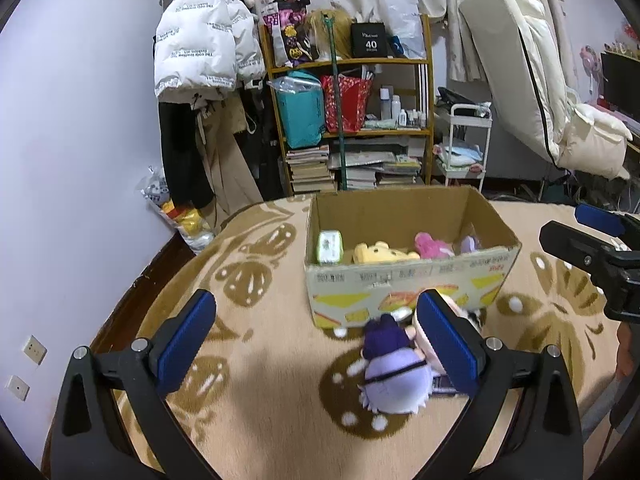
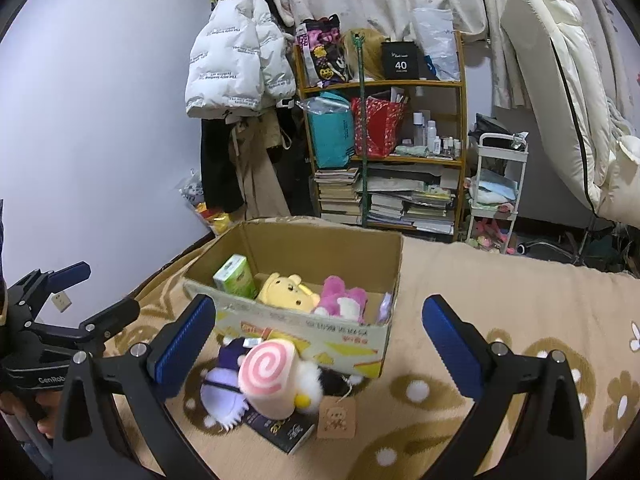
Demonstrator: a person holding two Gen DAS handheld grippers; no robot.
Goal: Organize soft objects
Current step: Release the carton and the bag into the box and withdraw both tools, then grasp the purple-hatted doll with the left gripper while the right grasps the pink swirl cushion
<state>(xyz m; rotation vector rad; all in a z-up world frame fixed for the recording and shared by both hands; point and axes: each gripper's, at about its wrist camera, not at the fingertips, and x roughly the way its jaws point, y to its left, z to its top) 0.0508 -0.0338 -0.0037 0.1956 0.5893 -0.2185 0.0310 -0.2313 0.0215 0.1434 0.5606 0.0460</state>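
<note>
Left claw point(image 1: 316, 344): I hold it wide and empty, low over the blanket point(image 1: 260, 412); purple plush point(image 1: 394, 380) sits at 3 o'clock by my right finger.
Right claw point(image 2: 320, 344): spread wide, empty, with the pink swirl plush point(image 2: 268, 376) at 8 o'clock.
Advice: I'd center the left claw on the purple plush body, squeeze gently, lift clear of the rim.
Cardboard box point(image 1: 408, 280): at 12 o'clock, open, holding yellow plush point(image 1: 382, 254) and pink plush point(image 1: 434, 245).

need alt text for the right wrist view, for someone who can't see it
The open right gripper hangs over a patterned beige blanket, facing an open cardboard box holding a yellow bear plush, a pink plush and a green carton. A pink swirl roll plush and purple doll lie before the box.
</note>
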